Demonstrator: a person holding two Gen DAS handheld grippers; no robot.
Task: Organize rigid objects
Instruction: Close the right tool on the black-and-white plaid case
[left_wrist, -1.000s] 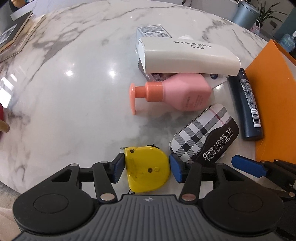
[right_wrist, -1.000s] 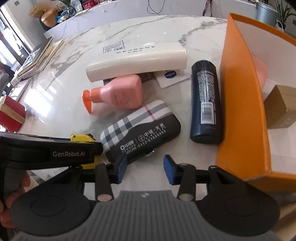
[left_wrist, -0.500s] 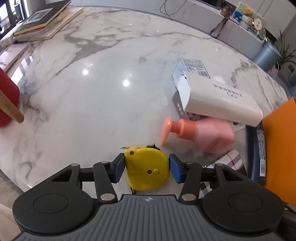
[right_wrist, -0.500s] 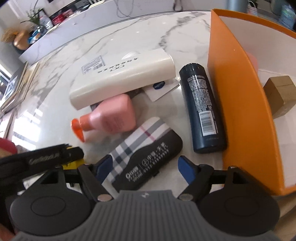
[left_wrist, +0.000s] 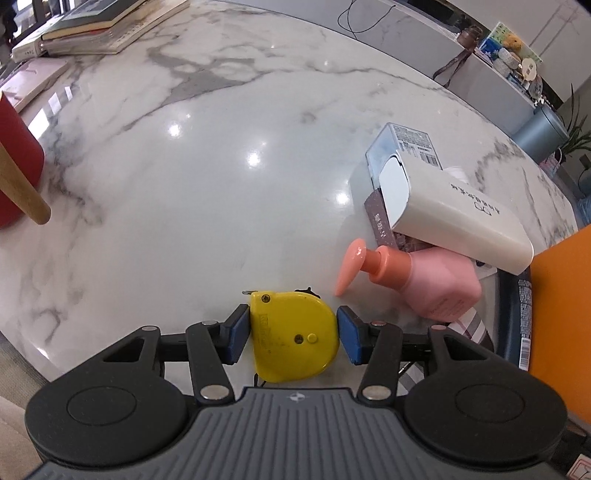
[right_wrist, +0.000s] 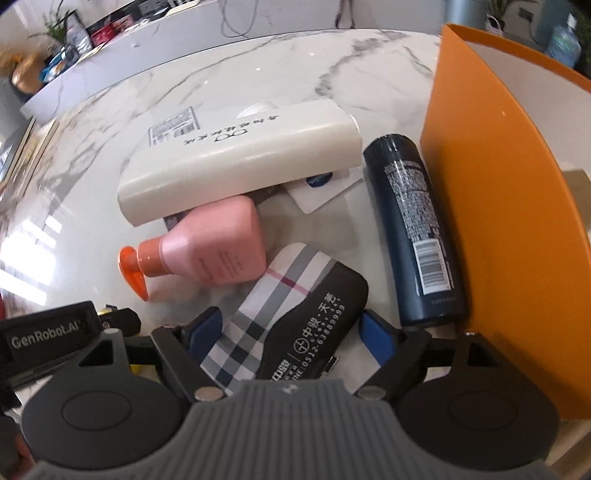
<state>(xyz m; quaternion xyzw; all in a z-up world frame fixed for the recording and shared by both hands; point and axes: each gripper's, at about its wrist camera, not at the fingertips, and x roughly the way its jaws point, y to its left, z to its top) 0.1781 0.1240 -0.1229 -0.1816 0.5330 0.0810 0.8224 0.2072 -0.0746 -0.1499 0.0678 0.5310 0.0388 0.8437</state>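
Plaid case (right_wrist: 291, 317) lies on the bench (left_wrist: 207, 184) between the right gripper (right_wrist: 291, 332) pads, whose jaws have just been opening and stand wide, not yet pressing. Best to centre the pads on its long sides before closing, then carry it to the orange box (right_wrist: 491, 221). Left gripper (left_wrist: 293, 328) is clamped on the yellow tape measure (left_wrist: 293, 328). The case's near end is hidden by the gripper body; the box's contents are mostly cut off.
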